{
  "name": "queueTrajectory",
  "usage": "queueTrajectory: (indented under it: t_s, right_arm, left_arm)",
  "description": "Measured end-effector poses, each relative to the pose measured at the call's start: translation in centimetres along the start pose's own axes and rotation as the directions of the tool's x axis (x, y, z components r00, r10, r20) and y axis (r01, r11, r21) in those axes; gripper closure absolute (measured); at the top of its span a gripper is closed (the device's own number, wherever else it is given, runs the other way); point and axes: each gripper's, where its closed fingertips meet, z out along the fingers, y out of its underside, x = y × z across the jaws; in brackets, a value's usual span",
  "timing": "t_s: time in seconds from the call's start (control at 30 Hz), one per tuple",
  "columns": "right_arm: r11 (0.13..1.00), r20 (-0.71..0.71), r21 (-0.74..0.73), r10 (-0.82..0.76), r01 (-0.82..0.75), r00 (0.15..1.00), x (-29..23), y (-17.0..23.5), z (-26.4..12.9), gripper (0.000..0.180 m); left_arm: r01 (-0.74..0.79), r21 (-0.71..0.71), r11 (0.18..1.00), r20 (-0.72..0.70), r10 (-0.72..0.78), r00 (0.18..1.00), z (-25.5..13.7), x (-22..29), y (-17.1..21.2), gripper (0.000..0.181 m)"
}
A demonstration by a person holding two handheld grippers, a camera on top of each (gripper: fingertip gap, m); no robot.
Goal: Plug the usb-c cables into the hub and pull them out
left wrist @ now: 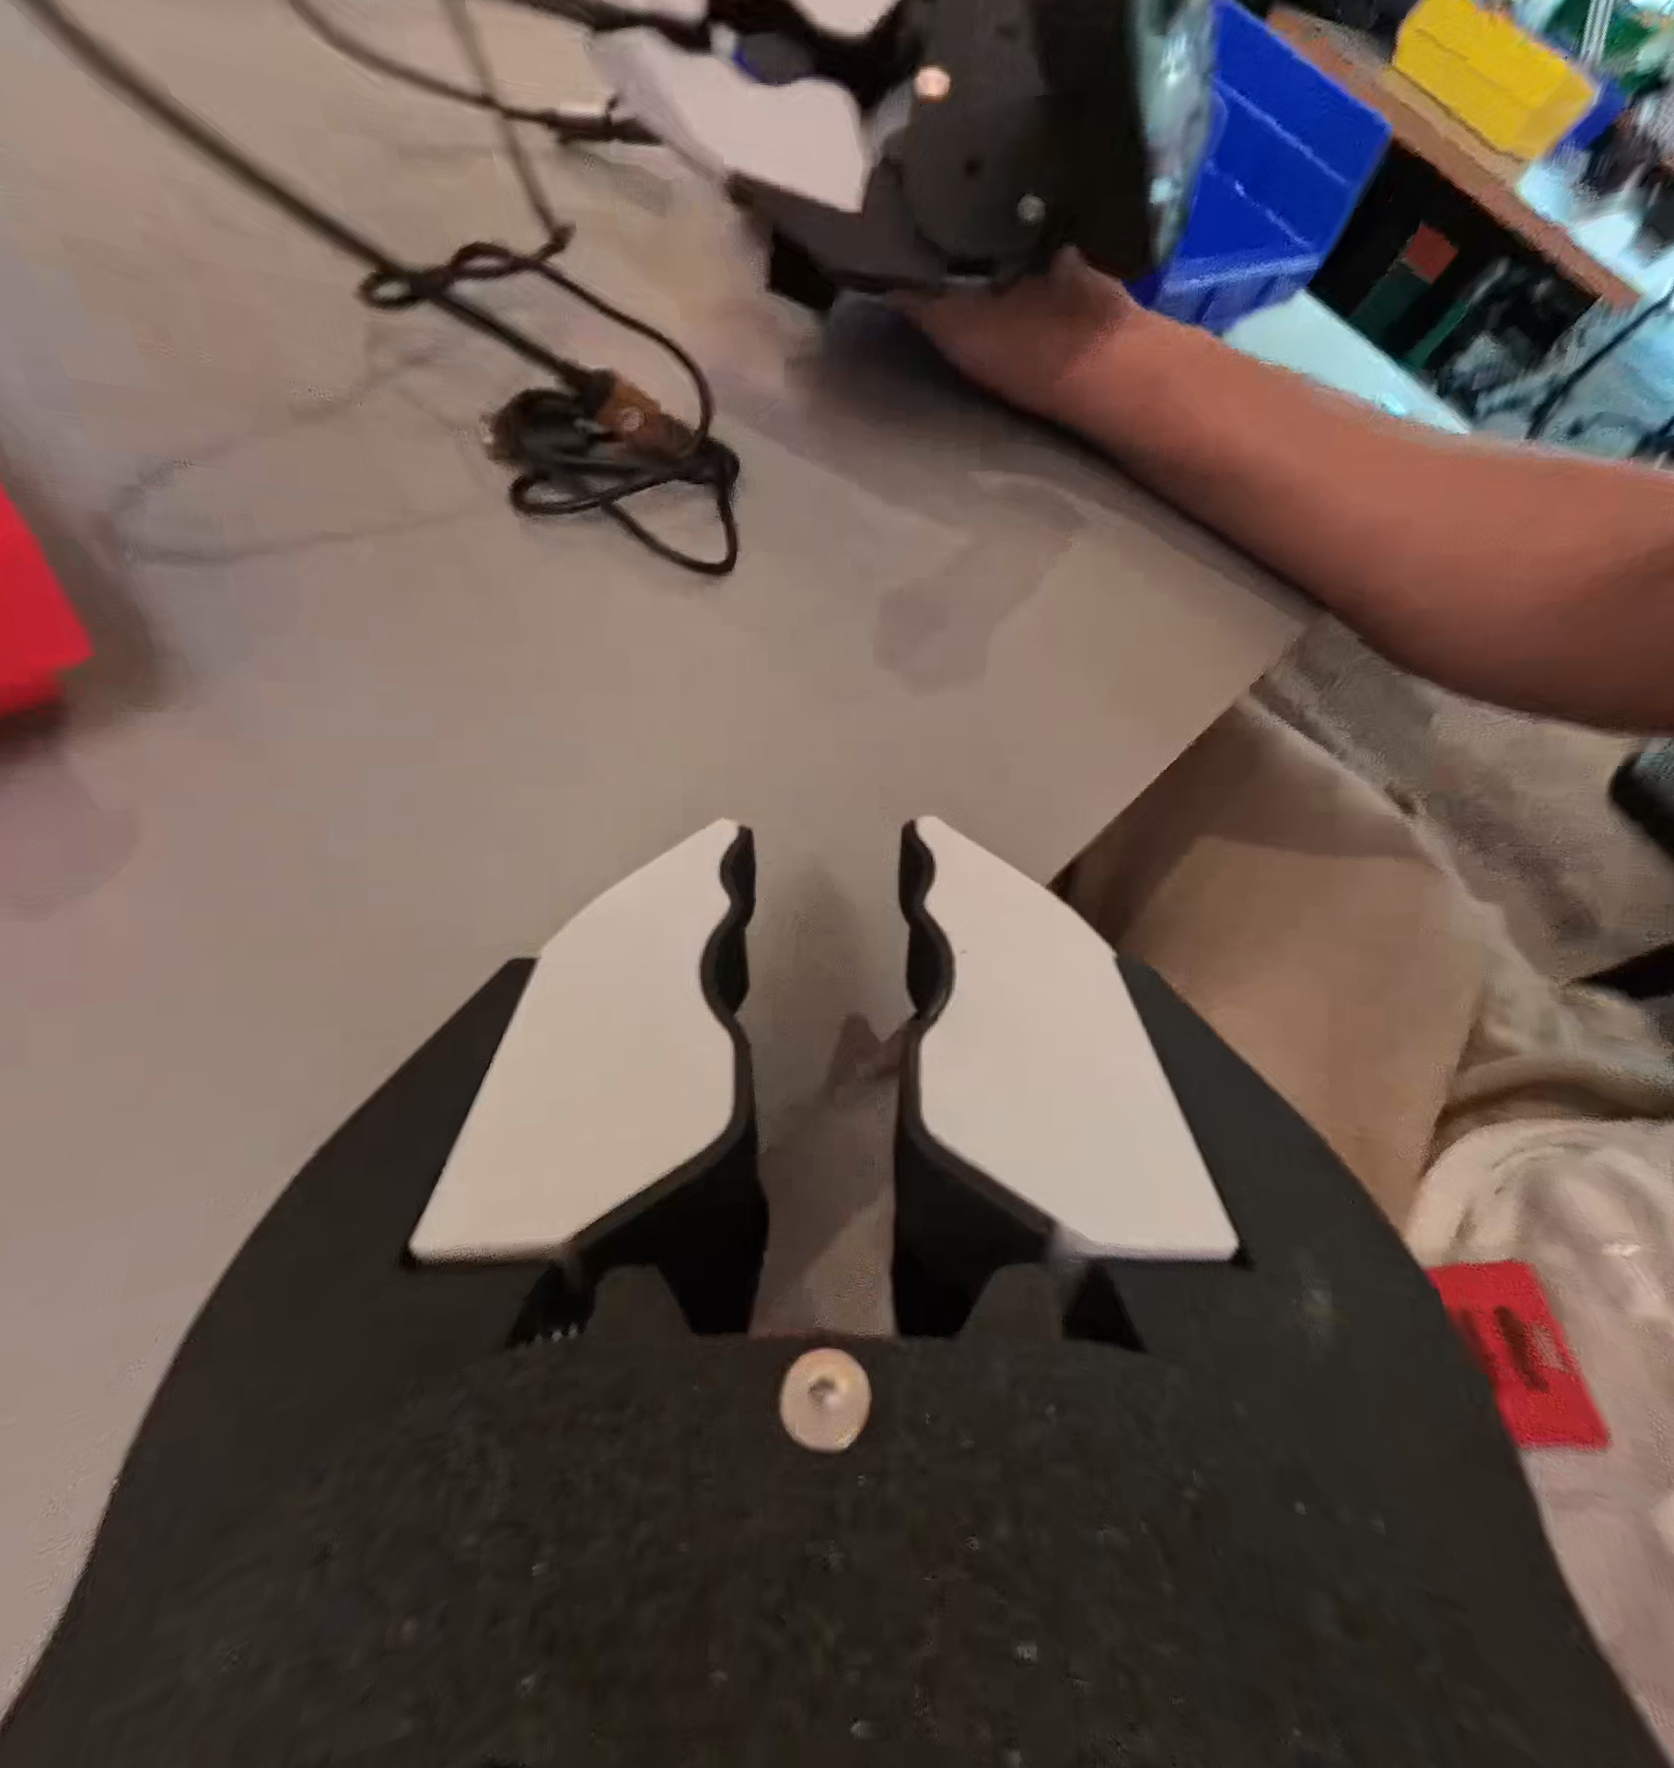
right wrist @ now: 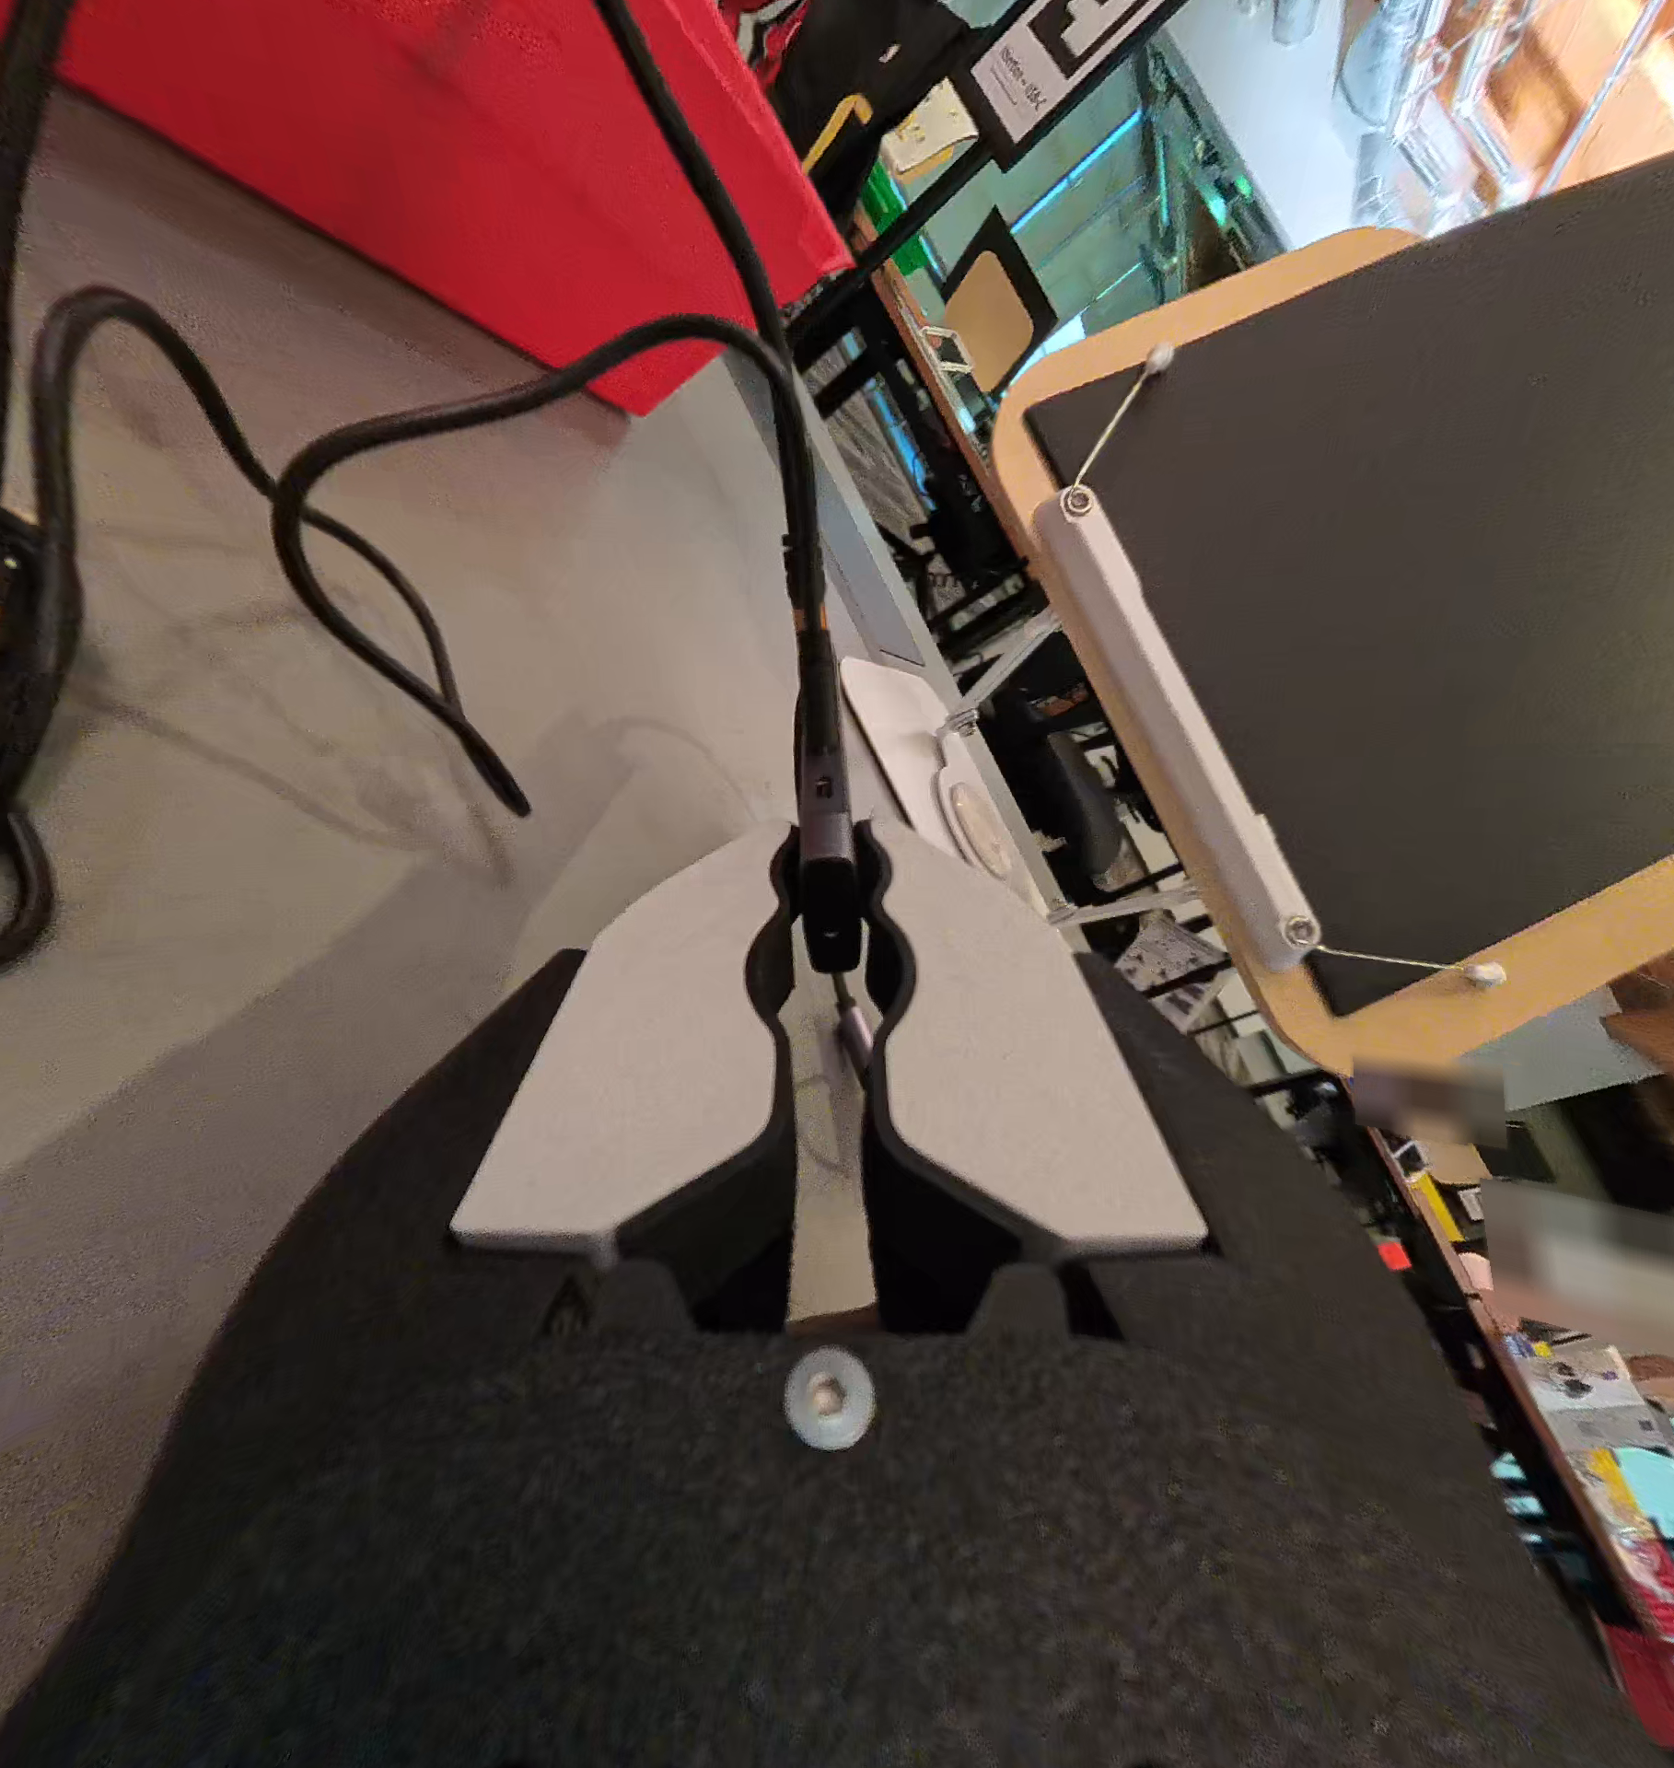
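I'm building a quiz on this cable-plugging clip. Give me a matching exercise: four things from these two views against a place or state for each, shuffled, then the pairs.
Things:
1. left claw
2. right claw
3. bundled black cable
4. red box

States:
A. lying coiled on the grey table
B. shut on a cable plug
C. open and empty
D. standing at the table's far edge, a cable running across it

Pairs: 1-C, 2-B, 3-A, 4-D
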Motion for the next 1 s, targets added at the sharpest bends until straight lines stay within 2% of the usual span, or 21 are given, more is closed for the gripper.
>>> queueTrajectory:
  t_s: [0.1,0.17,0.23,0.33,0.4,0.47,0.57,0.63,0.83,0.9,1.0]
  right_arm:
    - [0.999,0.021,0.012,0.048,-0.048,0.999,0.2,0.1,0.0,0.171]
    - [0.999,0.026,0.017,0.040,-0.040,0.999,0.1,0.1,0.0,0.171]
    - [1.000,0.035,0.021,0.021,-0.022,0.999,-0.2,-0.1,0.0,0.171]
    - [1.000,0.050,0.020,0.008,-0.009,0.999,-0.6,-0.2,0.2,0.171]
    - [1.000,0.066,0.023,0.015,-0.017,0.998,-0.8,-0.2,0.3,0.171]
    - [0.999,0.074,0.024,0.025,-0.026,0.997,-0.8,-0.2,0.3,0.171]
    - [0.999,0.080,0.022,0.036,-0.038,0.996,-0.8,-0.2,0.3,0.171]
    - [0.999,0.082,0.022,0.038,-0.040,0.996,-0.9,-0.2,0.3,0.171]
    - [0.999,0.092,0.022,0.041,-0.043,0.995,-1.0,-0.2,0.3,0.171]
    - [0.999,0.095,0.021,0.042,-0.044,0.995,-1.0,-0.2,0.3,0.171]
    - [0.999,0.099,0.020,0.037,-0.040,0.994,-1.1,-0.2,0.3,0.171]
  left_arm:
    - [0.174,0.021,0.985,-0.032,-0.173,0.984,0.0,-1.4,-0.9,0.138]
    - [0.214,0.088,0.973,-0.059,-0.209,0.976,-1.0,-2.1,-2.7,0.137]
    - [0.205,0.113,0.972,-0.023,-0.204,0.979,-2.9,-3.8,-4.7,0.130]
    - [0.130,0.052,0.990,0.219,-0.139,0.966,-6.2,-9.3,-7.6,0.127]
    - [0.148,-0.035,0.988,0.414,-0.121,0.902,-7.7,-14.1,-9.1,0.121]
    - [0.131,-0.135,0.982,0.495,-0.048,0.868,-7.9,-17.5,-10.3,0.117]
    - [0.175,-0.350,0.920,0.555,0.053,0.830,-7.0,-22.4,-9.4,0.108]
    - [0.238,-0.465,0.853,0.564,0.079,0.822,-6.1,-24.7,-7.8,0.093]
    - [0.407,-0.574,0.710,0.523,-0.064,0.850,-3.9,-25.9,-4.8,0.079]
    - [0.438,-0.597,0.672,0.530,-0.080,0.844,-3.8,-26.0,-3.6,0.078]
    - [0.403,-0.620,0.673,0.535,-0.012,0.845,-4.0,-26.2,-3.5,0.098]
